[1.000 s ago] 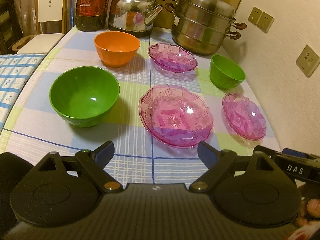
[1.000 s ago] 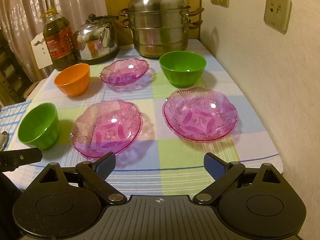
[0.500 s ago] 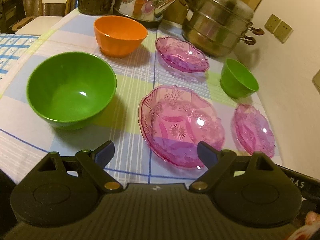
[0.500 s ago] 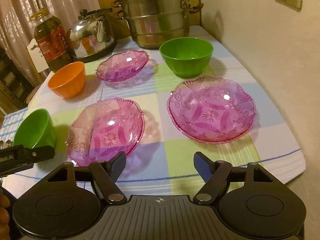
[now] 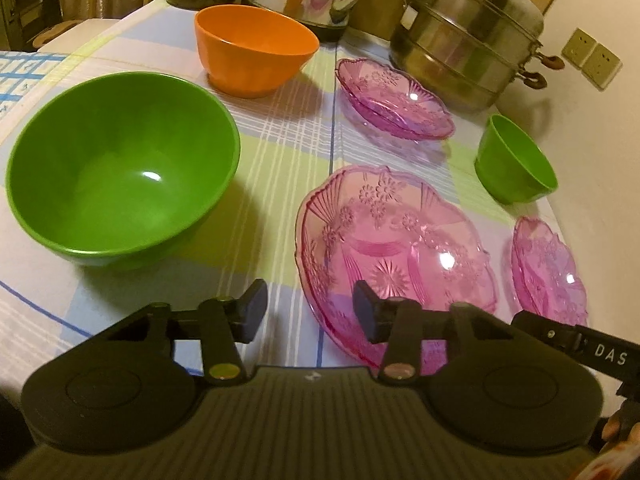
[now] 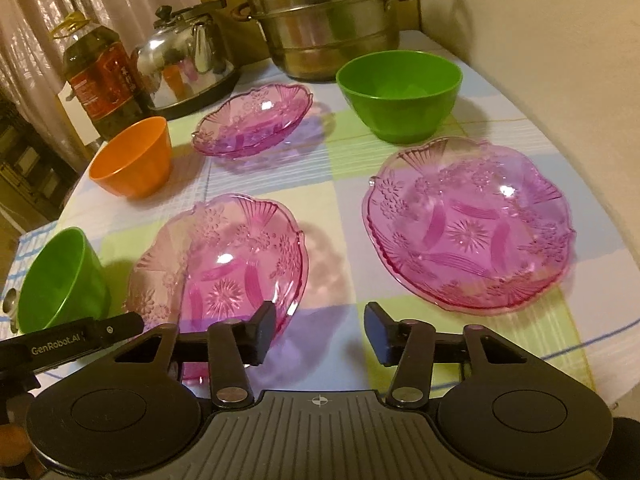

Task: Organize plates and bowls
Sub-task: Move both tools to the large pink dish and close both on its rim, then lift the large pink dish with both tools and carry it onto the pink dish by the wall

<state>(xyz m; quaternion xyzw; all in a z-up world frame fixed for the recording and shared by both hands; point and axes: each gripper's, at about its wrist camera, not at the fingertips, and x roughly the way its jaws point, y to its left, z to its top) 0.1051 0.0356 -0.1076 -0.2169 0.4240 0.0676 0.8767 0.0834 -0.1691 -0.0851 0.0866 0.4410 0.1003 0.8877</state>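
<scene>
Dishes unsorted, spread singly over checked tabletop (image 5: 280,152). Left tool (image 5: 310,308) half-narrowed, jaws just closing, empty, straddling near rim of middle pink glass plate (image 5: 392,252), likely for rim pinch. Right tool (image 6: 320,332) likewise narrowing, empty, between that plate (image 6: 224,260) and right-hand pink plate (image 6: 468,224).
</scene>
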